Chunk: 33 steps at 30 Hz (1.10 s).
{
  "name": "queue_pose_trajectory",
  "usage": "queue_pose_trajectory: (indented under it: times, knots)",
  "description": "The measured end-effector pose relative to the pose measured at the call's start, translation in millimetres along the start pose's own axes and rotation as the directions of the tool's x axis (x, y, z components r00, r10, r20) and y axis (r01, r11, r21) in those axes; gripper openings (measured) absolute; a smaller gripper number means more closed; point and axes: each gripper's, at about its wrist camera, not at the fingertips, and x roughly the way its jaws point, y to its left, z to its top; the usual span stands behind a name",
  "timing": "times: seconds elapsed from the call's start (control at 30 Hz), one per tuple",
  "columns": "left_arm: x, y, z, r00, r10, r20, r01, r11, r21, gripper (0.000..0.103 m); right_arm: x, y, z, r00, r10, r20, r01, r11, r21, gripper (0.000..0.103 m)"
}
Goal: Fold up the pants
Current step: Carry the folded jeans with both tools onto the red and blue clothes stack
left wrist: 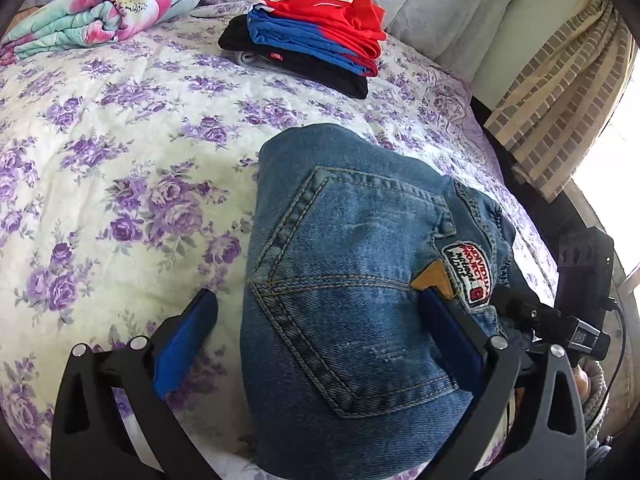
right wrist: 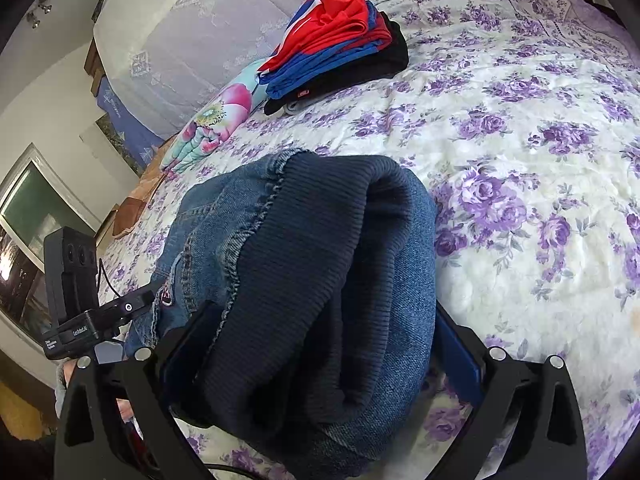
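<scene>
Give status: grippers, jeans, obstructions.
Left gripper and right gripper open, straddling folded jeans. Jeans on bedspread. Clothes stack beyond, clear.

Each hand-held gripper is showing the same build: matte black angular arms, each with a long cut-out slot and round silver screws at the pivots, ending in flat blue pads. The left hand-held gripper (left wrist: pixel 316 320) is showing bright blue pads (left wrist: pixel 186 344). The right hand-held gripper (right wrist: pixel 320 348) is showing darker ones (right wrist: pixel 460 348). A black camera box (right wrist: pixel 74 264) with round lenses, white lettering and a thin black cable is sitting atop each tool.
</scene>
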Motion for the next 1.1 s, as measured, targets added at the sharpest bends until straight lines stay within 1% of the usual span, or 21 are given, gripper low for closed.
queue_pose_trajectory:
  times: [0.03,0.07,0.1,0.17,0.27,0.3,0.33,0.37,0.43,0.47,0.5,0.53,0.57,0.63,0.67,0.8,0.93,1.1]
  knots:
    - [-1.3,-1.8,-0.4,1.0,-0.007,0.006,0.007,1.0,0.01,0.092,-0.2,0.3,-0.2,1.0,-0.001,0.002,0.001,1.0,-0.003,0.1]
    - [-3.1,-3.2,-0.7,0.999,-0.041,0.006,0.041,0.999,0.023,0.078,-0.6,0.3,-0.5,1.0,-0.001,0.005,0.001,1.0,-0.005,0.1]
    - [-5.7,-6.2,-1.2,0.999,-0.048,0.009,0.048,0.998,0.036,0.077,-1.0,0.5,-1.1,1.0,-0.002,0.009,0.002,1.0,-0.008,0.1]
    - [-6.7,-11.2,-2.5,1.0,-0.026,0.017,0.025,0.997,0.068,0.075,-2.1,2.0,-2.0,1.0,-0.004,0.019,0.004,1.0,-0.025,0.099]
    - [-5.9,-10.3,-1.8,0.999,-0.031,0.013,0.03,0.998,0.059,0.076,-3.3,3.4,-3.0,1.0,-0.004,0.028,0.005,0.999,-0.038,0.097]
    - [-4.8,-8.9,-1.2,0.999,-0.031,0.009,0.03,0.998,0.053,0.078,-3.2,3.4,-3.0,1.0,-0.004,0.027,0.005,0.999,-0.038,0.097]
    - [-3.2,-6.4,-1.1,1.0,-0.017,0.011,0.017,0.999,0.042,0.09,-3.0,3.3,-2.9,1.0,-0.004,0.025,0.005,0.999,-0.038,0.097]
    - [-0.4,-2.6,-1.4,1.0,0.011,0.018,-0.012,1.0,0.023,0.099,-2.9,3.6,-3.1,1.0,-0.004,0.024,0.005,0.999,-0.039,0.097]
    - [5.1,7.7,-2.8,0.999,-0.044,0.009,0.044,0.999,-0.025,0.099,-1.6,3.3,-2.5,1.0,-0.004,0.015,0.005,0.999,-0.038,0.099]
    - [5.7,9.6,-1.0,0.998,-0.056,-0.002,0.056,0.998,-0.031,0.099,-1.2,2.7,-2.2,1.0,0.0,0.012,0.001,0.999,-0.036,0.099]
    - [5.3,8.4,0.3,0.999,-0.052,-0.008,0.052,0.998,-0.023,0.099,-0.5,2.5,-2.2,1.0,-0.001,0.01,0.002,0.999,-0.034,0.099]
    - [4.2,5.8,0.4,0.999,-0.04,-0.005,0.04,0.999,-0.01,0.098,0.0,2.1,-1.9,1.0,-0.001,0.007,0.001,0.999,-0.032,0.099]
    - [2.8,3.0,-0.4,0.999,-0.037,0.002,0.037,0.999,0.004,0.09,0.3,1.8,-1.7,1.0,0.0,0.005,0.0,1.0,-0.03,0.1]
    - [-2.7,-3.4,-1.0,0.997,-0.07,0.006,0.07,0.997,0.04,0.073,0.8,1.1,-1.1,1.0,0.001,0.004,-0.001,1.0,-0.027,0.1]
    - [-4.4,-6.3,-1.5,0.998,-0.06,0.01,0.059,0.997,0.054,0.071,0.9,1.4,-1.3,1.0,0.001,0.003,-0.001,1.0,-0.03,0.1]
    - [-6.5,-11.6,-3.2,0.999,-0.031,0.031,0.029,0.997,0.07,0.069,1.1,1.9,-1.7,1.0,-0.001,0.006,0.001,0.999,-0.034,0.099]
    - [-9.8,-19.3,-5.5,0.998,0.011,0.057,-0.016,0.995,0.094,0.068,-0.2,3.4,-3.0,1.0,-0.009,0.019,0.01,0.999,-0.042,0.099]
    - [-11.8,-21.3,-6.3,0.997,0.027,0.072,-0.035,0.994,0.103,0.067,-2.2,6.6,-4.7,0.999,-0.018,0.03,0.02,0.998,-0.054,0.096]
